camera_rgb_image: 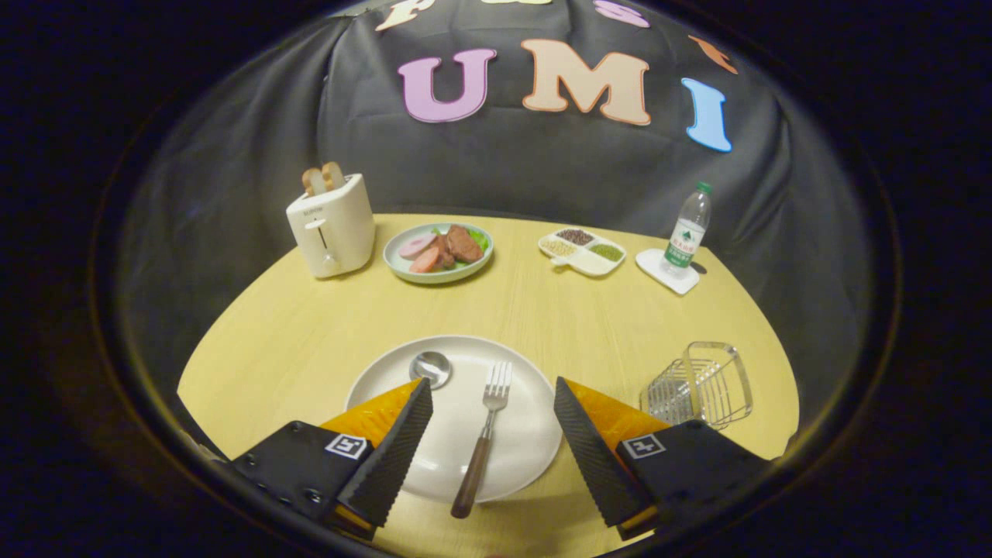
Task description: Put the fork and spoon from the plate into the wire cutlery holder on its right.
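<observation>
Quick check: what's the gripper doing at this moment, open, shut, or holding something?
Gripper: open, holding nothing; its fingers are spread wide above the plate, with the fork lying between them, untouched.

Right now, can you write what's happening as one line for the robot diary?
gripper: open, above plate | fork: on plate, between fingers | spoon: on plate, by left finger | wire cutlery holder: right of plate | step: fork not yet gripped

staged dining booth, cloth wall, laid table, toaster

White plate, brown-handled fork
</observation>
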The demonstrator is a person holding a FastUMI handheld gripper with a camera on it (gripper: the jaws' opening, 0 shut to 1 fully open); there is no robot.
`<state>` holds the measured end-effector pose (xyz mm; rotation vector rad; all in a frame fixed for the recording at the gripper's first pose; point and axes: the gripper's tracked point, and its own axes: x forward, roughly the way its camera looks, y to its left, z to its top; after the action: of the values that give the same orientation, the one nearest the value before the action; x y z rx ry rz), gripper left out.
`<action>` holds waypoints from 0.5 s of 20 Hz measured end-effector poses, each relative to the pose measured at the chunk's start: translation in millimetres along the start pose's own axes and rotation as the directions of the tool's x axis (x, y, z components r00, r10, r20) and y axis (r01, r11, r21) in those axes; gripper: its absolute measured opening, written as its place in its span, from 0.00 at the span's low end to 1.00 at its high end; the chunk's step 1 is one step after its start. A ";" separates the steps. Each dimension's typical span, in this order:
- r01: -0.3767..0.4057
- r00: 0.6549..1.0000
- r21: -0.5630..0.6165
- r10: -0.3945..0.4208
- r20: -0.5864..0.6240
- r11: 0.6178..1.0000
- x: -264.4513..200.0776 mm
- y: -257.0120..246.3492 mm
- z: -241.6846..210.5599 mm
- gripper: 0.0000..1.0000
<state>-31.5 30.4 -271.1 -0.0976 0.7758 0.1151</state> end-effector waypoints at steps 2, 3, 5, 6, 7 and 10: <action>-0.003 1.000 -0.013 0.002 -0.029 1.000 4.5 -0.5 -8.2 1.00; -0.003 0.999 -0.021 0.002 -0.043 1.000 9.0 -0.7 -13.4 1.00; -0.010 0.997 -0.030 0.007 -0.076 1.000 14.2 1.0 -22.6 1.00; -0.014 0.996 -0.031 0.011 -0.094 0.999 16.5 2.0 -26.7 1.00; -0.017 0.994 -0.032 0.013 -0.113 0.999 19.4 2.9 -32.5 1.00; -0.029 0.986 -0.034 0.023 -0.165 0.999 26.2 4.5 -47.5 1.00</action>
<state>-46.5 30.5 -323.4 -0.1322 0.9408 0.1476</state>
